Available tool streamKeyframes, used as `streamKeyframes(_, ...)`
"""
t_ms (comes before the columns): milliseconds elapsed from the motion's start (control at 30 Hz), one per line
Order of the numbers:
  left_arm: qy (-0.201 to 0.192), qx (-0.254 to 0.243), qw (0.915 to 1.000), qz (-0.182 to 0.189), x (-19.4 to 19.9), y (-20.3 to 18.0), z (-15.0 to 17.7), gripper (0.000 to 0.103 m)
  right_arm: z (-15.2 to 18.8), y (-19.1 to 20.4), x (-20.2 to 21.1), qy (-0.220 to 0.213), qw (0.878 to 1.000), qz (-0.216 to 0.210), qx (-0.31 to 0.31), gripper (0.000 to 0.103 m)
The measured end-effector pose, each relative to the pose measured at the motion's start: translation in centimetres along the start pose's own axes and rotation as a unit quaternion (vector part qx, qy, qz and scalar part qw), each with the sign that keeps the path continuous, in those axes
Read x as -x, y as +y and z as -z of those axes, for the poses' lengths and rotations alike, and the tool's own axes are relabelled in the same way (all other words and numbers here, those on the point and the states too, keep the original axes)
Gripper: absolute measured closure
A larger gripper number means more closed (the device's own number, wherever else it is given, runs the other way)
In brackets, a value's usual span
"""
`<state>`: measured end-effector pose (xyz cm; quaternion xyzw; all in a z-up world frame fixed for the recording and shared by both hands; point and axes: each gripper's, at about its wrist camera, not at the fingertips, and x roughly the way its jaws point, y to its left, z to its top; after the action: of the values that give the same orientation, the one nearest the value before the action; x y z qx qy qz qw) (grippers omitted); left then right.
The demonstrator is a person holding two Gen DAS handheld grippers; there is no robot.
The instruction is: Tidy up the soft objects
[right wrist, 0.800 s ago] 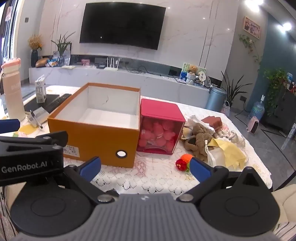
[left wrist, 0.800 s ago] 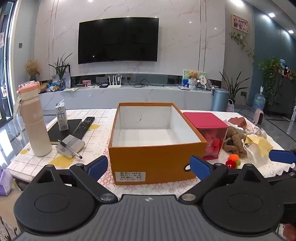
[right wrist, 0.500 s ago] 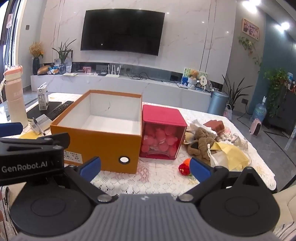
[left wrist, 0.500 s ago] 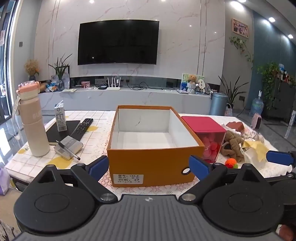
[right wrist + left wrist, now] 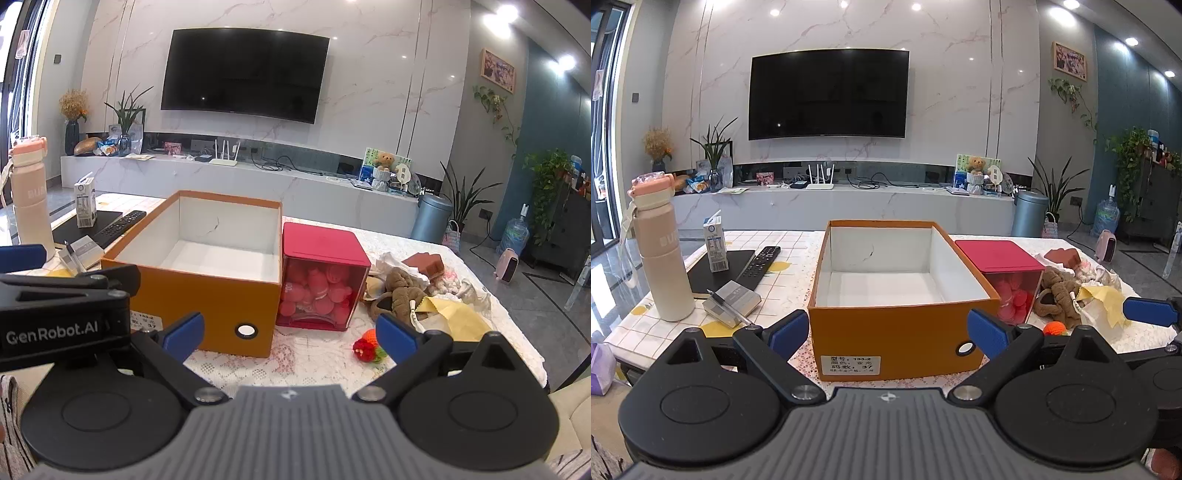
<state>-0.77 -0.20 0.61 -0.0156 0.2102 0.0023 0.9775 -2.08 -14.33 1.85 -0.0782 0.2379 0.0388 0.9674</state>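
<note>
Both the left gripper (image 5: 888, 332) and right gripper (image 5: 290, 332) hang wide open, empty. Right of the empty orange box (image 5: 207, 273), the brown plush toy (image 5: 400, 295) looks light and squashy; pinch its thick middle

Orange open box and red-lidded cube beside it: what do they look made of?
Orange open box: apparently matte cardboard, with thin white-lined walls, a printed label and a ringed finger hole. Red-lidded cube: seemingly glossy clear plastic, since pink pieces show through under an opaque red lid.
</note>
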Motion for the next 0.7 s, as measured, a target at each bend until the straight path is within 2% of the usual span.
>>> streamKeyframes(700,0.015,0.004,0.9999,0.000,-0.27,0.25,0.08,0.000,0.14,0.11,-0.26,0.007,1.000,0.000,0.001,0.006)
